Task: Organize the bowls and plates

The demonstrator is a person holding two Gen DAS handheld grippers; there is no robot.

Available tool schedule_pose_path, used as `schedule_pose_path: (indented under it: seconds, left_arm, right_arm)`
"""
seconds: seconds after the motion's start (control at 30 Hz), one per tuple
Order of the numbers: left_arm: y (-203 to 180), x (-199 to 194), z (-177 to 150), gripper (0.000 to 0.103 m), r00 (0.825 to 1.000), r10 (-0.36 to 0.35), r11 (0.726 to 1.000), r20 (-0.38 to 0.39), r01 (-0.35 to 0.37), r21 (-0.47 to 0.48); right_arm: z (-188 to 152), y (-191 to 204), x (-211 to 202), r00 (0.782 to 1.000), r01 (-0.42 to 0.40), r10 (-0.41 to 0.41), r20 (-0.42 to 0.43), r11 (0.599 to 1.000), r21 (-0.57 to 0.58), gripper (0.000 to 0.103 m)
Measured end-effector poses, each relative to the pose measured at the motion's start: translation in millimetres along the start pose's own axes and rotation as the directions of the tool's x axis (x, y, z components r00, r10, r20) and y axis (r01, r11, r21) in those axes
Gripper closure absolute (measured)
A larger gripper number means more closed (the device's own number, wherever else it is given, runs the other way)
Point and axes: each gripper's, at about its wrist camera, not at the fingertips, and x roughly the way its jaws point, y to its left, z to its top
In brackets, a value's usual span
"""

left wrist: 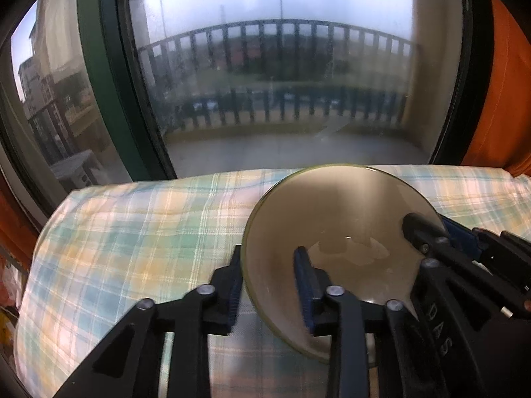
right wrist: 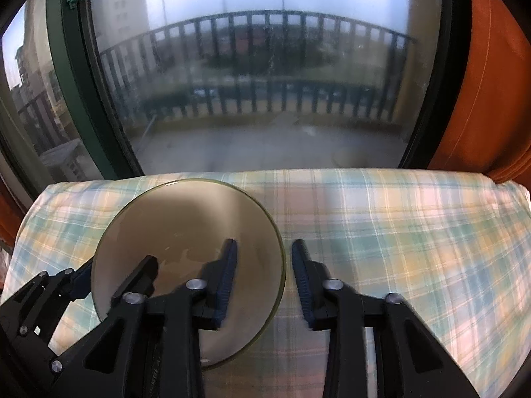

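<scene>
The left gripper [left wrist: 269, 282] has its blue-padded black fingers clamped on the near-left rim of the smoky translucent glass bowl [left wrist: 338, 219]. The right gripper [right wrist: 264, 278] pinches the bowl's opposite rim, one finger inside, one outside. The bowl sits between both tongs on the green-and-yellow plaid cloth [right wrist: 381, 232].

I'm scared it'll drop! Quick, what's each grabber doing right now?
Left gripper: closed on the bowl, one finger either side of its rim.
Right gripper: closed on the same bowl's opposite rim.
</scene>
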Motion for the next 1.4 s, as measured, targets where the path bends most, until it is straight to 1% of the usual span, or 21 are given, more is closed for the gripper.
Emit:
schedule_pose_path:
  seconds: [0.03, 0.3, 0.5, 0.8, 0.97, 1.2, 1.4]
  left_arm:
    - [-0.3, -0.5, -0.3, 0.079, 1.000, 0.001, 1.000, -0.002, -0.001, -0.001]
    - [-0.4, -3.1, -1.4, 0.079, 1.000, 0.001, 1.000, -0.009, -0.001, -0.006]
    - [0.6, -18.1, -1.0, 0.079, 1.000, 0.002, 1.000, 0.011, -0.002, -0.018]
    - [3.5, -60.6, -2.7, 0.079, 0.998, 0.008, 1.000, 0.062, -0.006, -0.027]
    - [4.7, -88.2, -4.5, 0.079, 0.996, 0.005, 0.999, 0.093, -0.002, -0.033]
    - [4.3, -131.3, -13.8, 0.079, 0.991, 0.001, 0.999, 0.136, 0.004, -0.037]
    - [1.7, -163.9, -29.8, 0.079, 0.985, -0.002, 0.999, 0.170, 0.008, -0.035]
  right_arm:
    - [0.1, -0.4, 0.2, 1.000, 0.014, -0.014, 0.003, 1.000, -0.005, 0.087]
    - [0.2, -2.1, -4.4, 1.000, 0.010, -0.009, -0.010, 1.000, 0.005, 0.087]
    - [1.2, -1.7, -15.7, 1.000, 0.004, -0.004, -0.006, 1.000, -0.006, 0.087]
    - [3.7, 0.0, -58.1, 0.999, 0.001, 0.001, 0.043, 1.000, -0.025, 0.087]
    - [1.7, -0.1, -89.3, 0.997, 0.003, -0.001, 0.076, 0.999, -0.032, 0.087]
    - [-7.5, 2.2, -133.3, 0.993, 0.008, -0.004, 0.119, 0.999, -0.032, 0.087]
    - [-22.8, 1.3, -172.1, 0.988, 0.011, -0.006, 0.157, 1.000, -0.029, 0.087]
